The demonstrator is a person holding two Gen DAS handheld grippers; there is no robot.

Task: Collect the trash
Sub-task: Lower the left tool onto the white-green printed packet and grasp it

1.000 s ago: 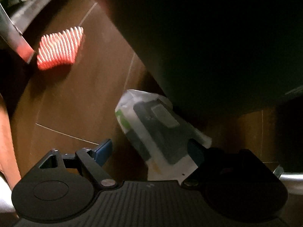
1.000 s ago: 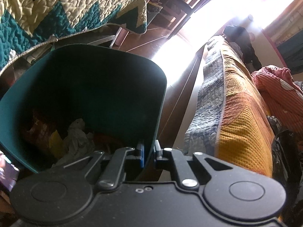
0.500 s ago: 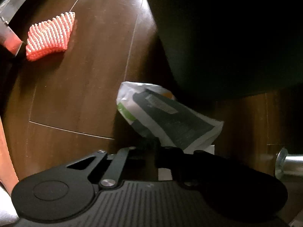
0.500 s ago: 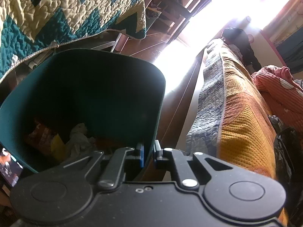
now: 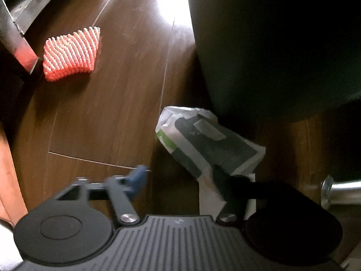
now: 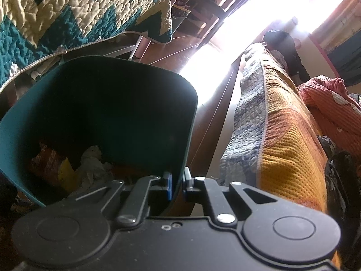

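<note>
Several pieces of trash already lay in the teal bin (image 6: 97, 113): an orange snack wrapper (image 6: 46, 162), a yellow scrap (image 6: 66, 176) and some crumpled white paper (image 6: 92, 164). So the collecting was, by my judgement, partly done but not finished. The right gripper (image 6: 177, 186) was closed tight on the bin's rim, one blue pad inside the wall and one outside, and the bin looked tilted toward the camera.

On the dark wooden floor (image 5: 101, 113) a white, green and black paper packet (image 5: 207, 142) remained, right at the foot of the bin's dark outer wall (image 5: 270, 45). The left gripper (image 5: 178, 178) pointed steeply down at it; its jaws had just been opening and stood wide apart. The near end of the packet sat between them, but no pad pressed on it, so it was not held. An orange-and-white ribbed item (image 5: 72, 54) lay farther off beside a metal leg (image 5: 20, 45); whether it counted as trash I could not tell.
</note>
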